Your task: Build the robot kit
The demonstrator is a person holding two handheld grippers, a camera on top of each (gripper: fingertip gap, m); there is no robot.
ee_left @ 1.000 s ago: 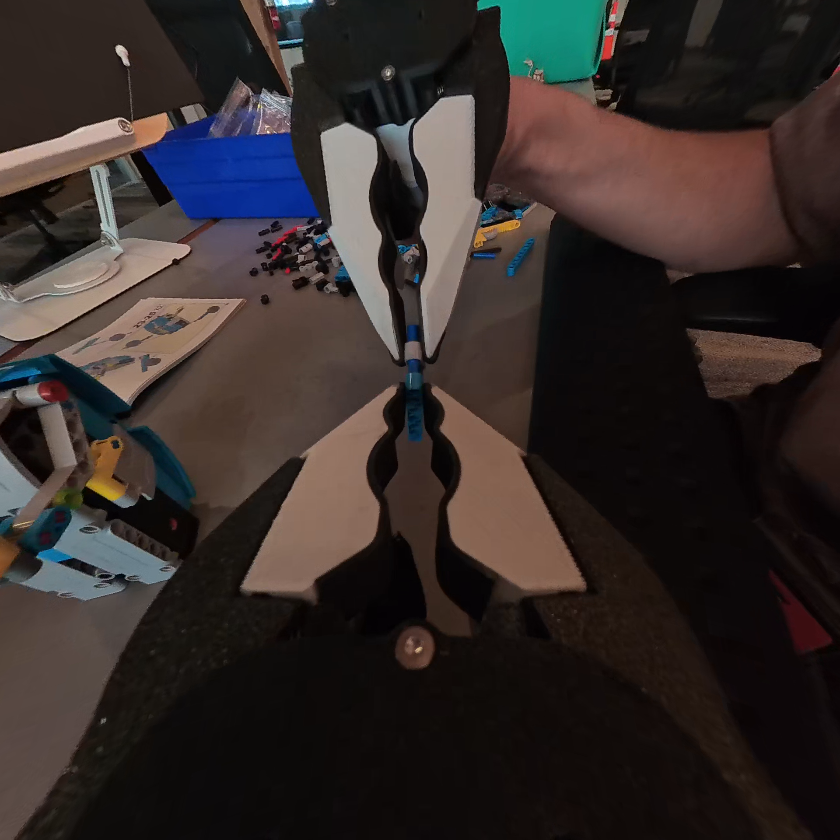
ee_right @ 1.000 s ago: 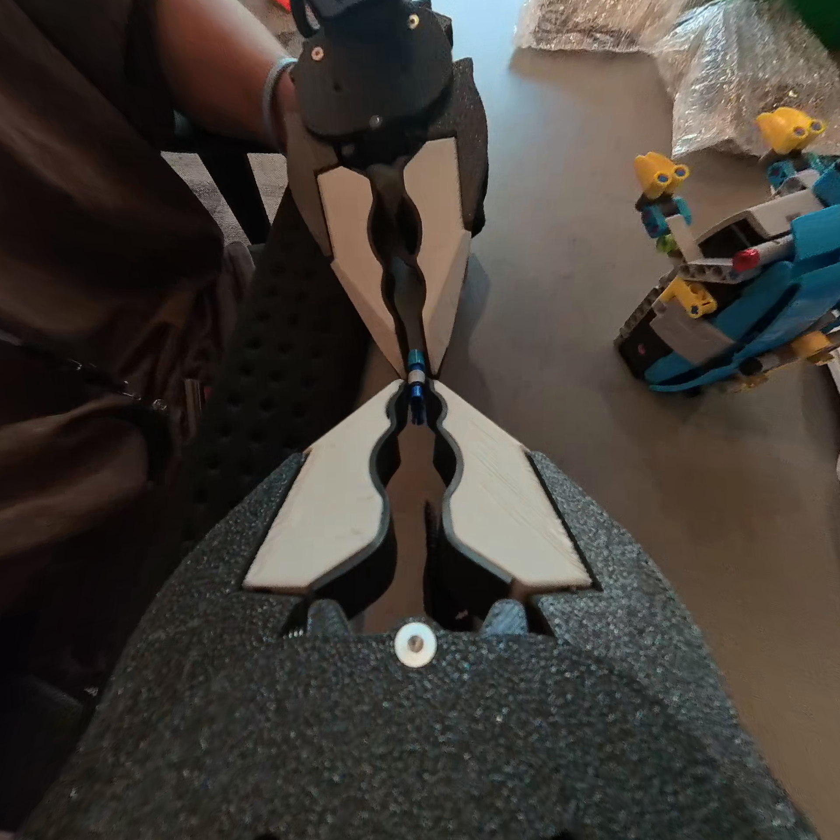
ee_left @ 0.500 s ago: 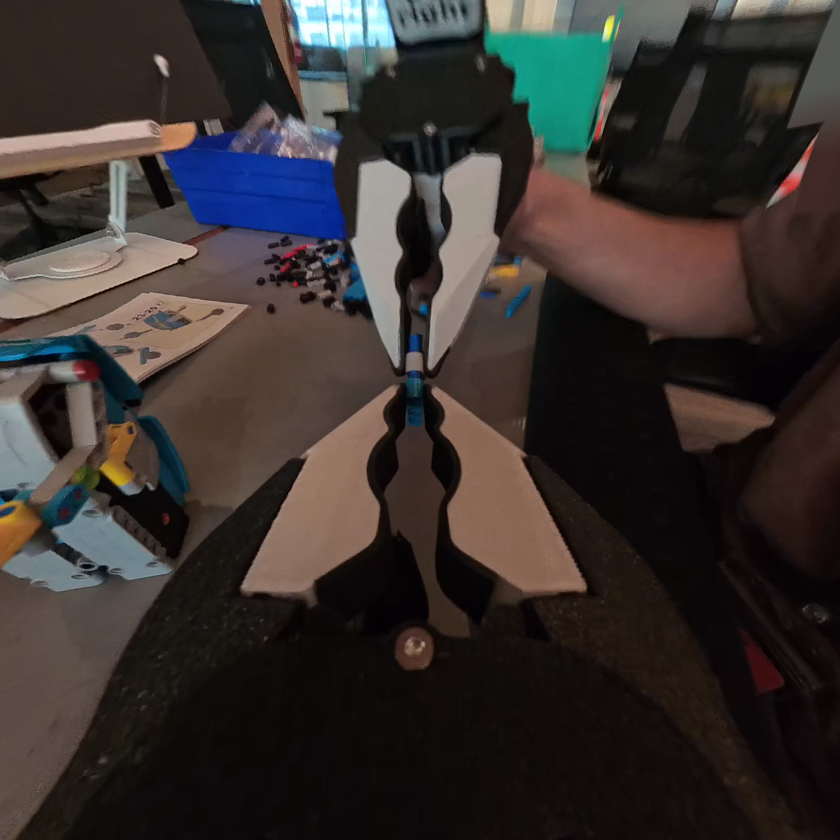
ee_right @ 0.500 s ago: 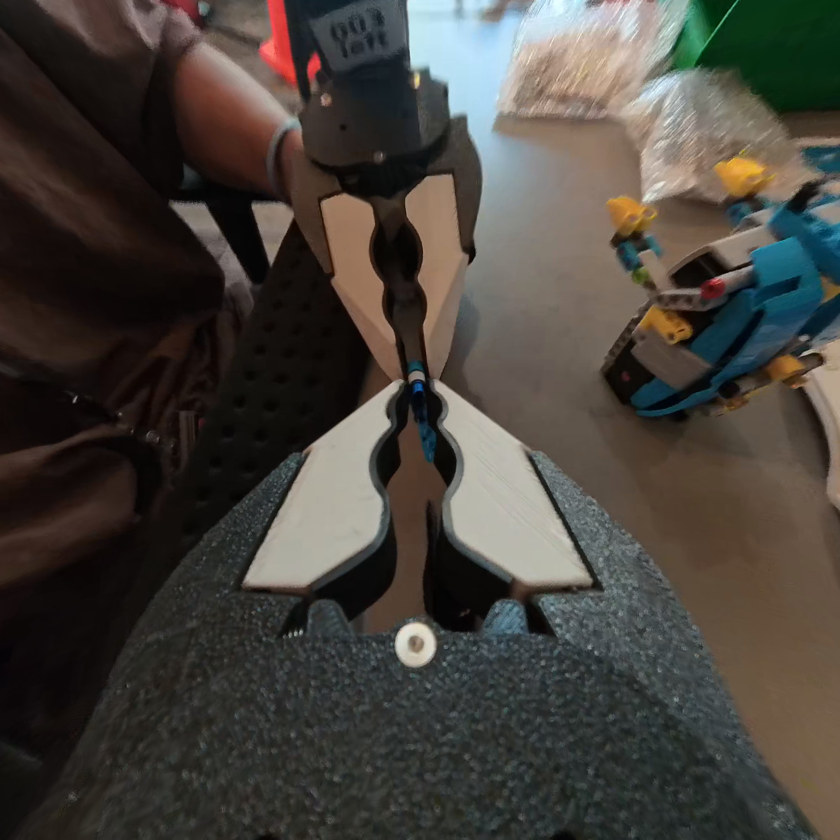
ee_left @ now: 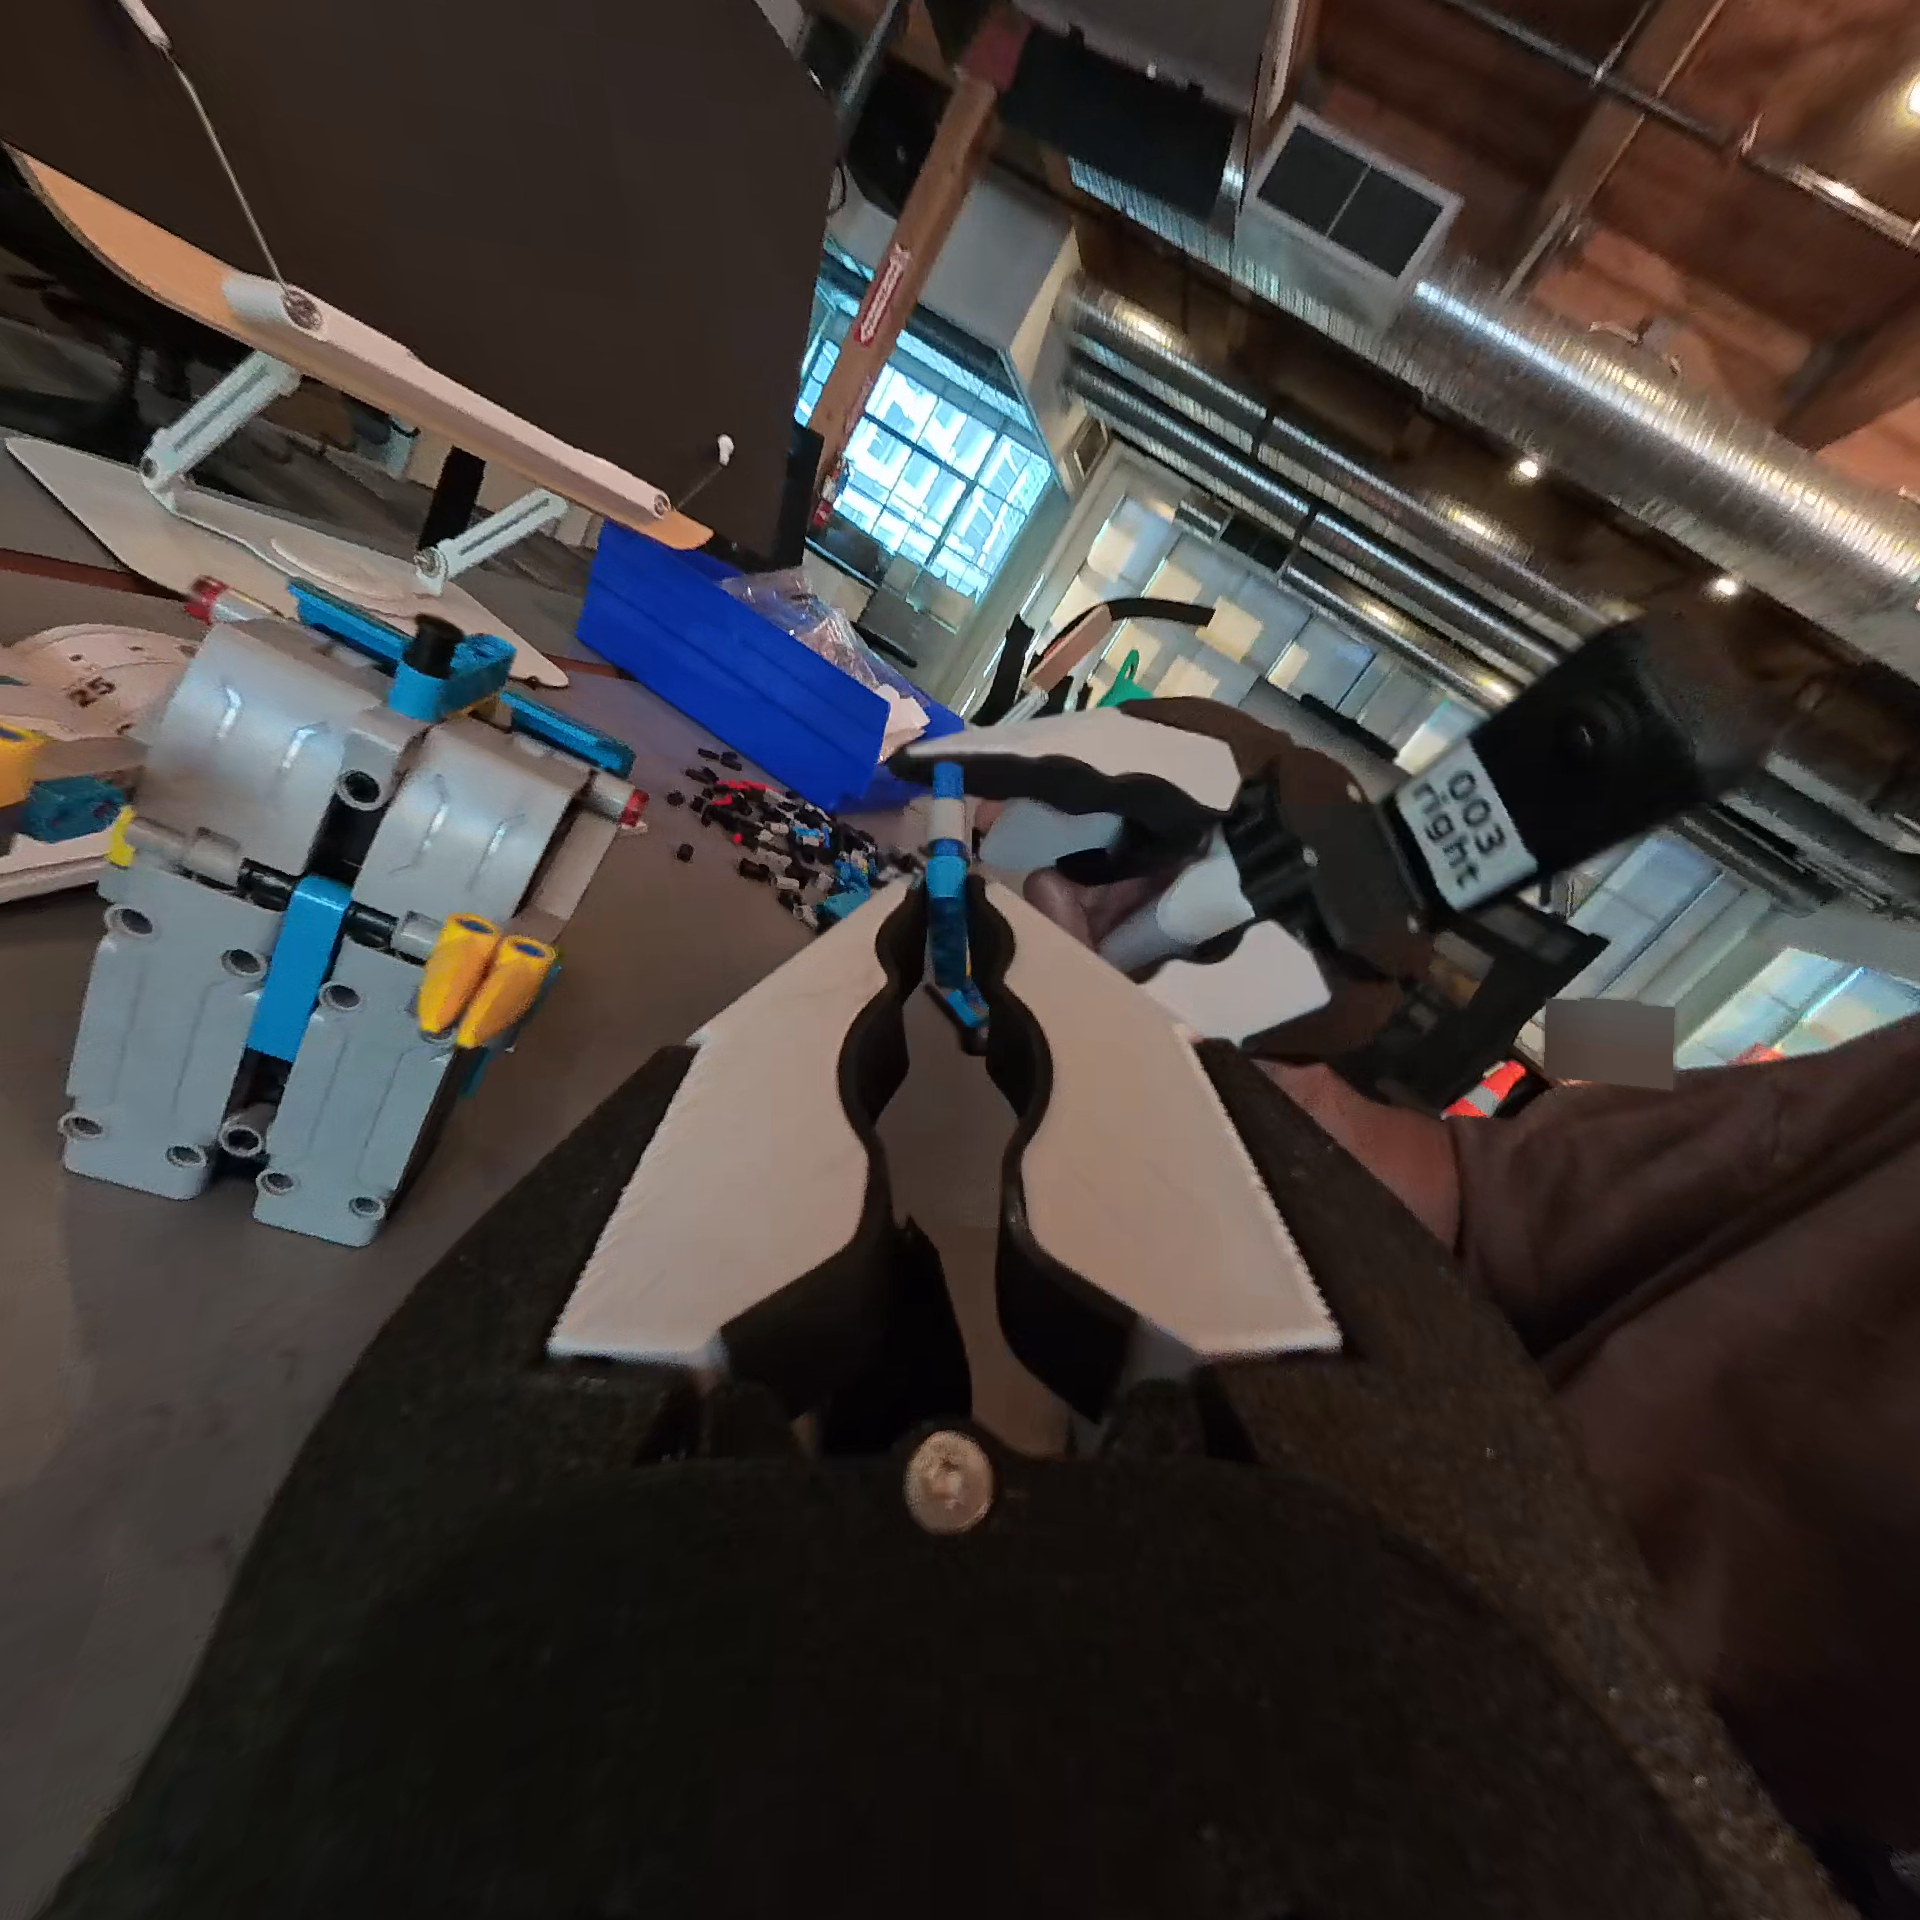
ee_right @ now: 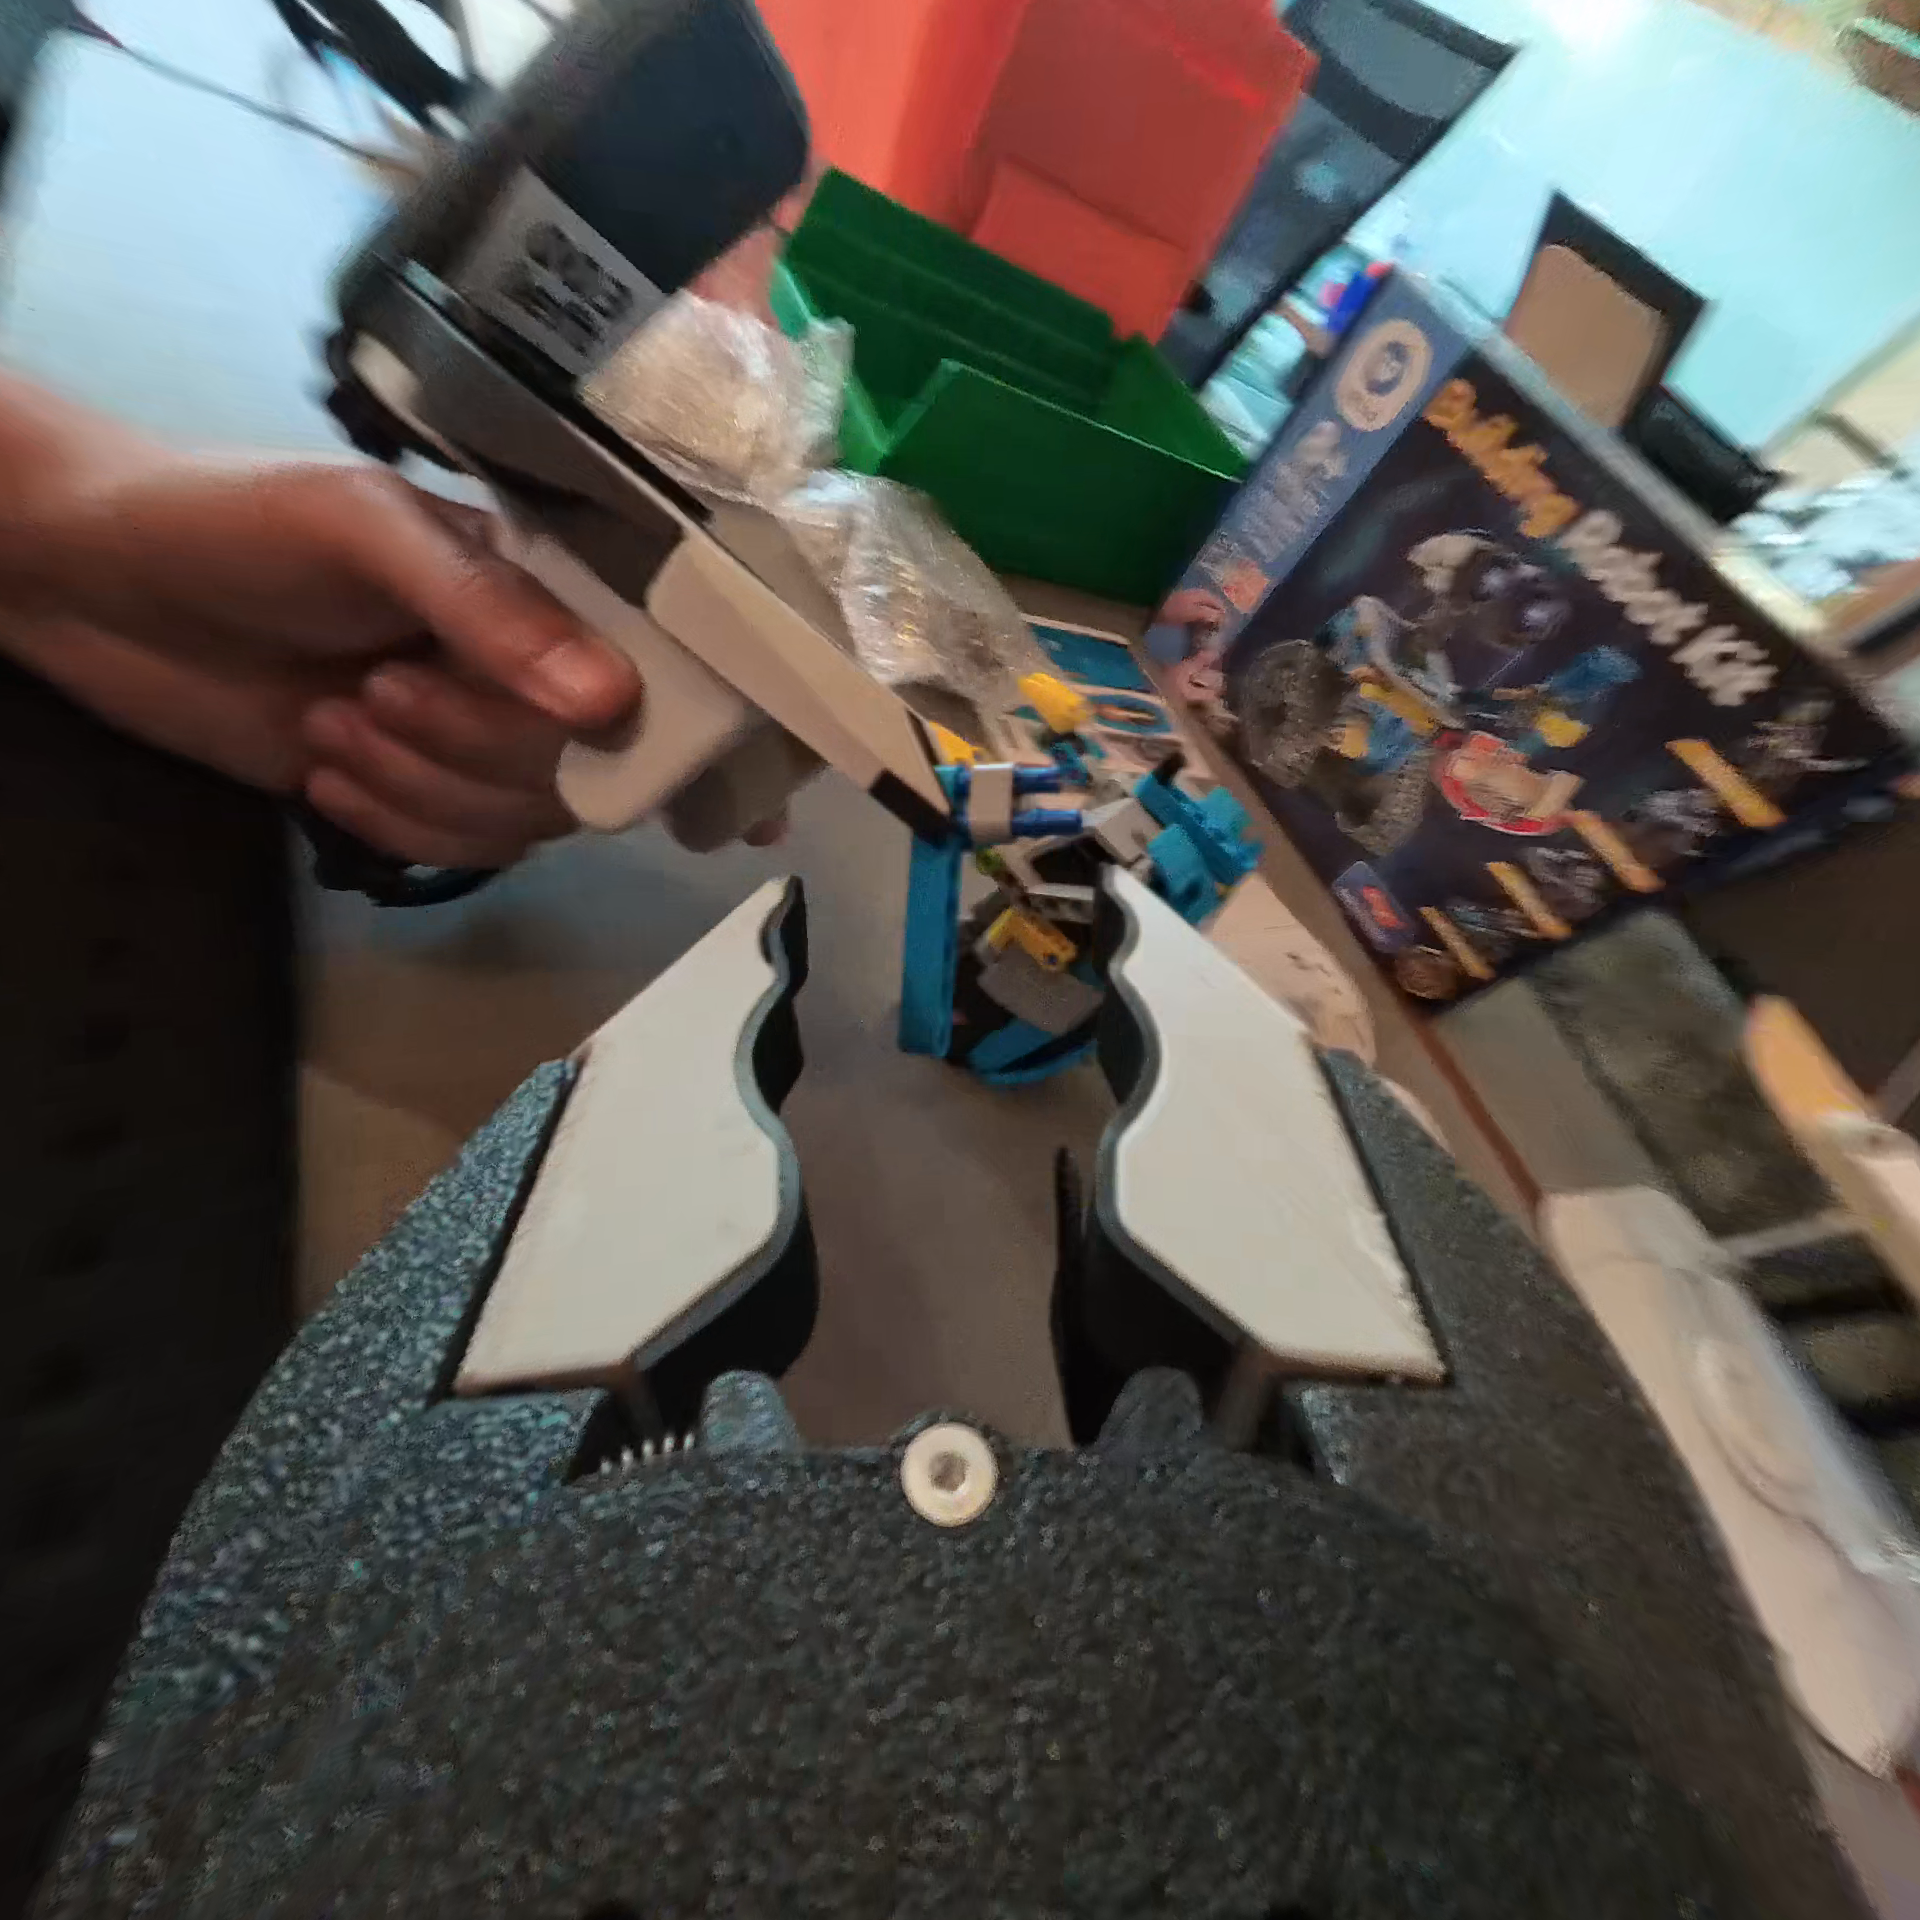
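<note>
My left gripper is shut on a small blue beam with a blue and white pin sticking out of its top. My right gripper is open and empty, its fingers apart on either side of the held beam. In the left wrist view the right gripper lies sideways, its jaws apart around the pin. In the right wrist view the left gripper comes in from the upper left, a hand on it. A grey and blue brick robot model stands on the table to the left.
A blue bin and a scatter of small parts lie behind. A white stand is at the far left. A green bin, plastic bags and a kit box stand past the model. Only a small space, under 4 cm, lies between the two pairs of fingers.
My right gripper has opened and let go of the pin. Both grippers have tilted and swung, so the views look higher across the room. My left gripper still holds the blue beam.
</note>
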